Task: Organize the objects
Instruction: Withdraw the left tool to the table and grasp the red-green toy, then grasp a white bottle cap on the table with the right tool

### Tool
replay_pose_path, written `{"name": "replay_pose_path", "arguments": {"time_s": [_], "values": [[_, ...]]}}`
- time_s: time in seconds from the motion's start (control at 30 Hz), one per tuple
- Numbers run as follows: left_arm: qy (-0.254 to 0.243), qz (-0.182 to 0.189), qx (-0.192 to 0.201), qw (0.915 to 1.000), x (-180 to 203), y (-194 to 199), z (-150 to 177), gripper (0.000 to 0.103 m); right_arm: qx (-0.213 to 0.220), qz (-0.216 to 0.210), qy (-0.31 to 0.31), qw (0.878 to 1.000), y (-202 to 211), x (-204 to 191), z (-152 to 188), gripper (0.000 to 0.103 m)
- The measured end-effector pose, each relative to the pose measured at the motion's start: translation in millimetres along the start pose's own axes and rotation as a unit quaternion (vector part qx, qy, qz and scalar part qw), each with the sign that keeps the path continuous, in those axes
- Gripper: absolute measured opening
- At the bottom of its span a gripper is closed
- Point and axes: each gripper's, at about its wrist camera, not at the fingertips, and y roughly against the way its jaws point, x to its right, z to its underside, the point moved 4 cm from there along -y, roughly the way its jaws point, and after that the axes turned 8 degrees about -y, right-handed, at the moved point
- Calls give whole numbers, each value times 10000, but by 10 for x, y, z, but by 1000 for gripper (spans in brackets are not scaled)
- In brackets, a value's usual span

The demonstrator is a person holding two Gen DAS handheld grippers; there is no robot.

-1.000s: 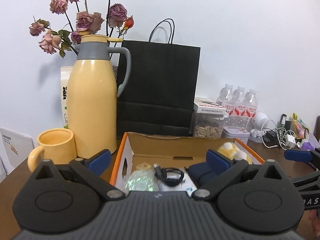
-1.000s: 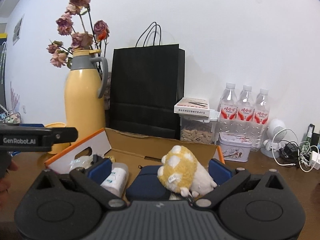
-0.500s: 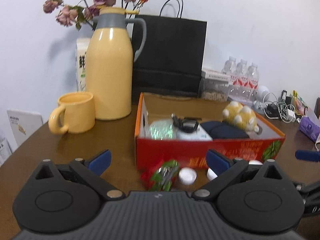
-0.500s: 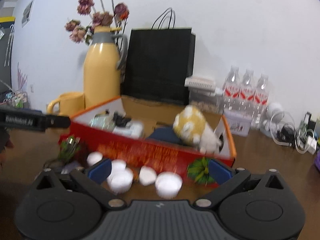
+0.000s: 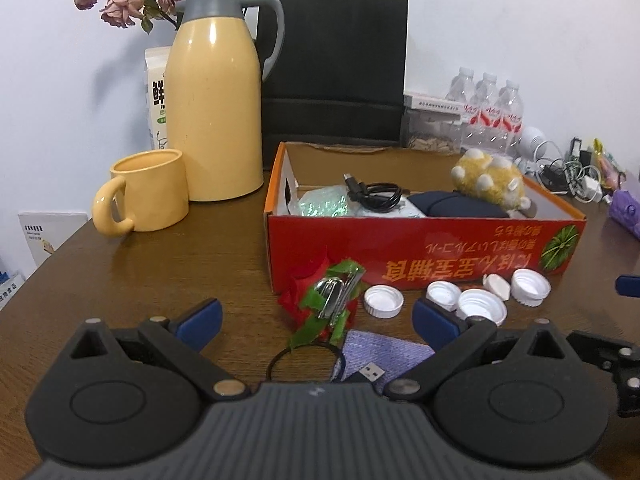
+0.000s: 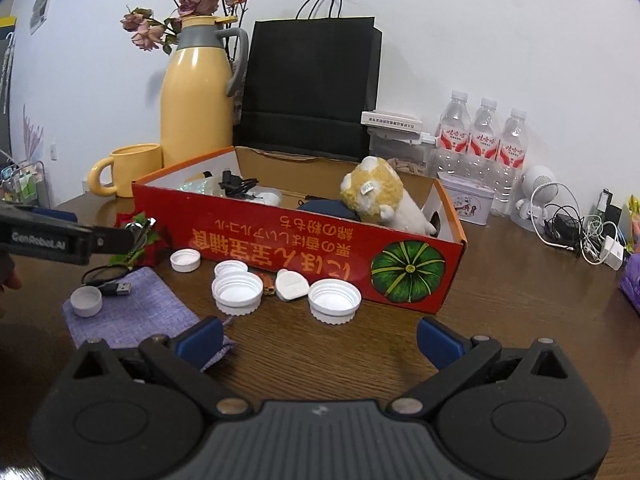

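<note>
The jaws of the left gripper [image 5: 316, 322] stand wide apart with nothing between them, hovering over the desk [image 5: 160, 276] above the red-and-green clip bundle [image 5: 326, 300] and the purple cloth pouch [image 5: 384, 354], probably lining up a pick. Beyond sits the red box [image 5: 424, 256], already holding a cable, a dark pouch and a plush toy [image 5: 488, 180], so it looks like the collecting place. From the right wrist view, the right gripper [image 6: 318, 340] is likewise spread open and empty (nothing touches its pads), low over bare desk just before the white bottle caps [image 6: 334, 300], which lie loose against the box's front wall, still to be gathered.
</note>
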Motion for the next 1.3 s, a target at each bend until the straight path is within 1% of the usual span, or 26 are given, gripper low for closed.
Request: {"name": "replay_pose_path", "arguments": {"time_s": [0.17, 0.27, 0.3, 0.37, 0.4, 0.43, 0.47, 0.5, 0.53, 0.7, 0.93, 1.13, 1.27, 1.3], "values": [[51, -147, -1, 9999, -6, -200, -74, 103, -34, -30, -44, 10000, -22, 9, 3, 103], [204, -110, -124, 9997, -48, -336, -105, 103, -11, -31, -59, 10000, -18, 14, 0, 103], [247, -84, -129, 9996, -53, -361, -115, 101, -7, -32, -63, 10000, -18, 17, -1, 103], [303, -5, -150, 9994, -60, -413, -136, 86, -10, -28, -65, 10000, -22, 15, -2, 103], [309, 18, -174, 9994, -59, -437, -139, 81, -11, -33, -63, 10000, -20, 17, -2, 103], [306, 65, -238, 9992, -53, -465, -133, 66, -18, -31, -63, 10000, -24, 17, -1, 103], [327, 116, -309, 9989, -52, -486, -117, 49, -21, -30, -62, 10000, -24, 18, 1, 103], [361, 154, -385, 9985, -60, -502, -102, 47, -23, -28, -63, 10000, -26, 19, 4, 103], [383, 150, -374, 9985, -70, -498, -96, 43, -15, -31, -65, 10000, -26, 20, 3, 103], [417, 167, -160, 9989, -81, -399, -124, 40, -23, -27, -78, 10000, -37, 22, 10, 103], [372, 83, 217, 9990, -67, -177, -222, 39, 40, -2, -52, 10000, -74, -62, -5, 103], [275, 146, 798, 9963, -11, 134, -309, 39, 23, -161, 42, 9999, -132, -244, -36, 103], [213, 215, 911, 9954, 14, 234, -325, 39, -104, -118, 48, 9999, -231, -342, -68, 102], [209, 229, 910, 9954, 15, 245, -320, 39, -147, -112, 31, 9998, -267, -369, -74, 98]]}}
